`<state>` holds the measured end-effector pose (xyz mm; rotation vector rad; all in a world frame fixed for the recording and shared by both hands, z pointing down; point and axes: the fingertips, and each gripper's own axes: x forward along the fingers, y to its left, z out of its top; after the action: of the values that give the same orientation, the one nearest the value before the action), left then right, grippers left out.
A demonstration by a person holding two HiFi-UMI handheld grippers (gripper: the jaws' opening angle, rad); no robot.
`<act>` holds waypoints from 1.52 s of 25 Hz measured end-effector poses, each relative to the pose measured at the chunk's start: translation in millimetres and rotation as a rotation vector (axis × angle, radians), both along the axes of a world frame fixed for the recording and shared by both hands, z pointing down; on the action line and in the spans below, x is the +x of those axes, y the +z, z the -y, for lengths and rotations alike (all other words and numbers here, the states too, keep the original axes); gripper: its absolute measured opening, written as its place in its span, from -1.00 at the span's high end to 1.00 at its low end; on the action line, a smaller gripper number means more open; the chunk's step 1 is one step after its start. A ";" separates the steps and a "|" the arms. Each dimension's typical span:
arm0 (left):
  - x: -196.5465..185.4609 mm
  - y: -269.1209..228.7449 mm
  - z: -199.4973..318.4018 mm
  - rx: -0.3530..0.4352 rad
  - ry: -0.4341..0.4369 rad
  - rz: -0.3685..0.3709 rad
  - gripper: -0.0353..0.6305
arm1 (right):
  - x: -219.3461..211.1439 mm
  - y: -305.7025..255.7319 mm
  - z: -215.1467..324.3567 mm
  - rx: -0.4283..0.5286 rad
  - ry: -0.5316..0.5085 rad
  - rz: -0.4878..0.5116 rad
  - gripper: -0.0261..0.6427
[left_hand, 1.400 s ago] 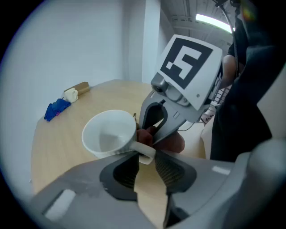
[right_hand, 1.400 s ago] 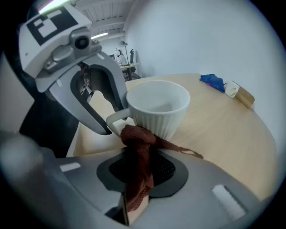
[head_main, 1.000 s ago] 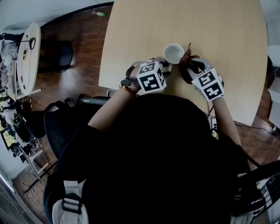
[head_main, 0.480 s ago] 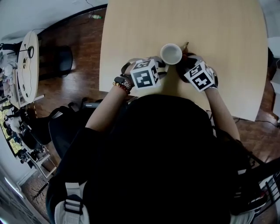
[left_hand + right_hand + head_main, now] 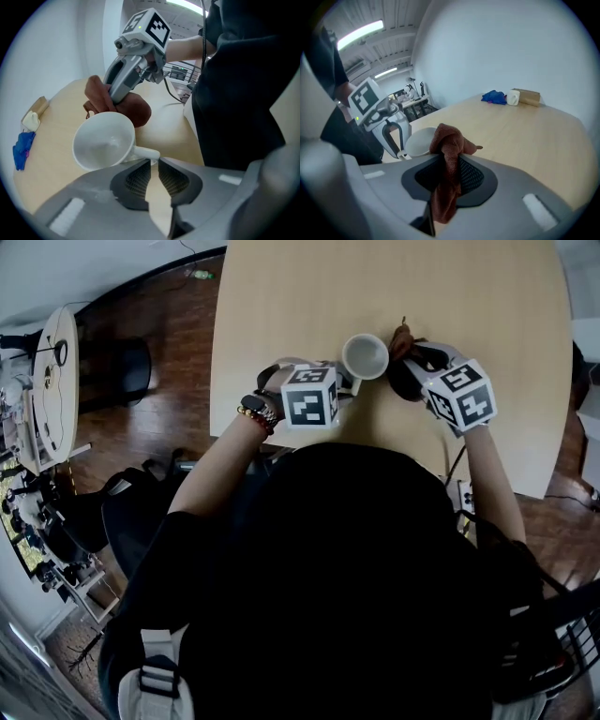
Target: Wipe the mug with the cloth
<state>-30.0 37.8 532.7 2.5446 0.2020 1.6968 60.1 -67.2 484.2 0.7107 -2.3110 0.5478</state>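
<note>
**Mug steadied by its handle, cloth poised just beside it**

Head view: a white mug (image 5: 366, 356) stands upright on the pale wooden counter (image 5: 487, 296), near its lower edge in the frame; the left gripper (image 5: 349, 381) meets the mug from the lower left; the right gripper (image 5: 406, 351) sits just to the mug's right with a brown cloth (image 5: 403, 335) bunched at its tips; for the wipe, the mug lies directly left of the cloth.

Left gripper view: the mug's (image 5: 104, 140) mouth faces the camera; its handle (image 5: 143, 152) runs straight toward the jaws, which have just been closing and appear to pinch it at their very tips; the cloth (image 5: 136, 110) shows behind the mug's far wall.

Right gripper view: the jaws are clenched on the cloth (image 5: 449, 140); the mug (image 5: 418, 140) lies just to its left, and contact between them is uncertain.

Writing: none legible; only black-and-white square markers (image 5: 461, 395) on the gripper cubes (image 5: 309, 397); the mug is unprinted.
</note>
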 end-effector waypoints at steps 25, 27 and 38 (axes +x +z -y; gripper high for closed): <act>7.7 -14.3 18.6 -0.024 -0.710 -0.171 0.54 | -25.9 29.7 17.6 -0.100 -0.061 -0.039 0.70; 3.8 -14.9 19.2 -0.025 -0.656 -0.165 0.54 | -25.0 42.5 14.7 -0.127 -0.071 -0.055 0.70; -21.8 -18.0 34.7 0.014 -0.206 -0.073 0.62 | -23.7 43.9 6.3 -0.384 -0.021 0.182 0.70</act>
<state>-51.7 3.1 514.7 2.5379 -0.0666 1.5372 36.4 -73.5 528.1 0.4661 -2.2758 1.0482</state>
